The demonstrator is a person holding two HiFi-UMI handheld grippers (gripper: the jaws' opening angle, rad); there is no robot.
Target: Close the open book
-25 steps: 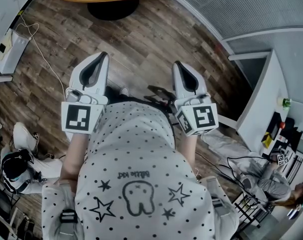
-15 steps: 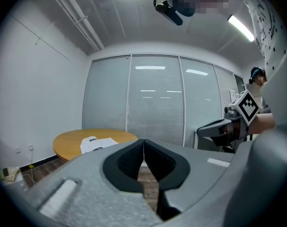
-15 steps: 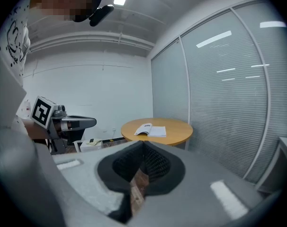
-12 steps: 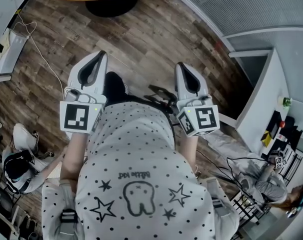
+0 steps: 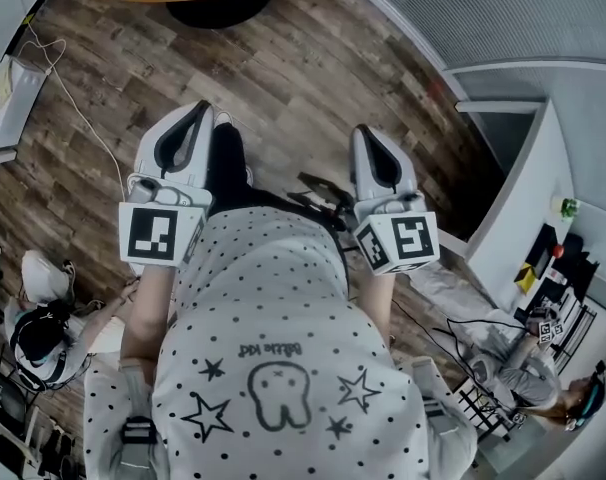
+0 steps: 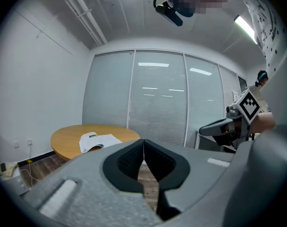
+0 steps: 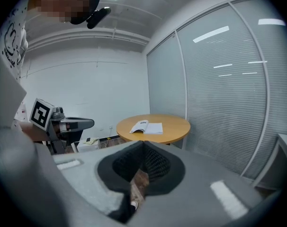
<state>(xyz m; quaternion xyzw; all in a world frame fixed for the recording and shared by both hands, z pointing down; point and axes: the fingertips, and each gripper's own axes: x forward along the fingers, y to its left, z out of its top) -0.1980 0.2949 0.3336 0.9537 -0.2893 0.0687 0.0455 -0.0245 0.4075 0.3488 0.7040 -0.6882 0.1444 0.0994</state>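
Holding left tool and right tool closed, empty, pointed ahead | why, I judge: book lies open on the counter, toward its left edge, well apart from me | tool views show the book; head view shows only the counter's near edge.

The dotted shirt bears a short upside-down line, seemingly "Billie kid"
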